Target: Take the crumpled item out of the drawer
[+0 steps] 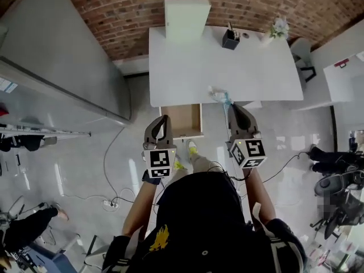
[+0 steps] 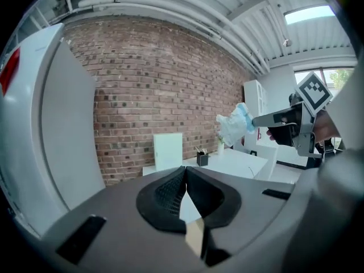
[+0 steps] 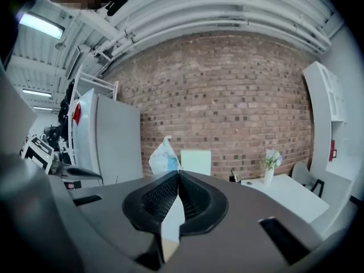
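While left gripper (image 1: 165, 120) hangs with jaws pressed together on nothing, right gripper (image 1: 232, 108) pinches crumpled item (image 1: 220, 97) at its tips, up beside open drawer (image 1: 181, 120), at white table (image 1: 227, 67) front edge.

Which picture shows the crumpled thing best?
The left gripper view. There the crumpled item shows biggest, seen side-on and pinched in the right gripper. The head view shows it small, from above. The right gripper view shows only its top, poking up behind the jaws.
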